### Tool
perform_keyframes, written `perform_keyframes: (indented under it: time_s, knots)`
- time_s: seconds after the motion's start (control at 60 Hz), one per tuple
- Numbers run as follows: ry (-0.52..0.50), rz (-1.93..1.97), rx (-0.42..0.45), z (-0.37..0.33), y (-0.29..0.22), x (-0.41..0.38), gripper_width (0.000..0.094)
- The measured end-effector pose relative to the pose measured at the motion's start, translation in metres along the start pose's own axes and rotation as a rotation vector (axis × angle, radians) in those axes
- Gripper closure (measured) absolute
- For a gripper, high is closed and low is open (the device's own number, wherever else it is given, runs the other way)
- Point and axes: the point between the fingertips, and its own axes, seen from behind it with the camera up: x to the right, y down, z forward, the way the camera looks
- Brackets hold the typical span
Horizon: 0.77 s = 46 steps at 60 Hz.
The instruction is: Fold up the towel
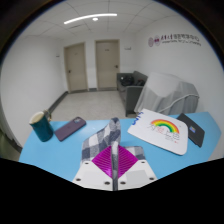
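Observation:
A grey and white checked towel (100,140) lies bunched on the light blue table (60,150), just ahead of my fingers. A fold of it rises up between the fingertips. My gripper (112,150) is shut on that fold, its magenta pads (103,162) pressed together with the cloth pinched between them. The part of the towel under the fingers is hidden.
A teal mug (40,126) stands at the left, with a dark flat case (69,128) beside it. A white sheet with a rainbow picture (163,131) lies at the right, with a dark object (194,128) beyond it. A grey covered chair (165,93) stands behind the table.

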Motion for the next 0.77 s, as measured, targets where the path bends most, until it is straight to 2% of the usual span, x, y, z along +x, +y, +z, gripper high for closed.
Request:
perform_keyframes:
  time_s: [0.083, 0.15, 0.233, 0.25, 0.267, 0.283, 0.333, 0.35, 0.367, 0.383, 0.633, 0.767]
  knots:
    - [0.079, -0.050, -0.083, 0.022, 0.037, 0.046, 0.0904]
    - [0.085, -0.033, -0.156, 0.033, 0.066, 0.055, 0.0889]
    - [0.084, -0.018, -0.139, 0.034, 0.067, 0.060, 0.0815]
    - [0.086, -0.015, -0.135, 0.032, 0.066, 0.061, 0.0779]
    - [0.091, -0.011, -0.133, 0.030, 0.064, 0.062, 0.0671]
    - [0.100, -0.007, -0.129, 0.027, 0.063, 0.064, 0.0607]
    - [0.118, 0.001, -0.109, 0.019, 0.056, 0.067, 0.0339]
    - [0.119, 0.004, -0.103, 0.015, 0.054, 0.067, 0.0212]
    - [0.120, 0.009, -0.097, 0.010, 0.053, 0.068, 0.0133]
    - [0.120, 0.015, -0.093, 0.005, 0.051, 0.068, 0.0106]
    - [0.027, 0.083, -0.016, -0.119, 0.048, 0.024, 0.0107]
    - [-0.044, 0.134, -0.014, -0.192, 0.068, -0.001, 0.0107]
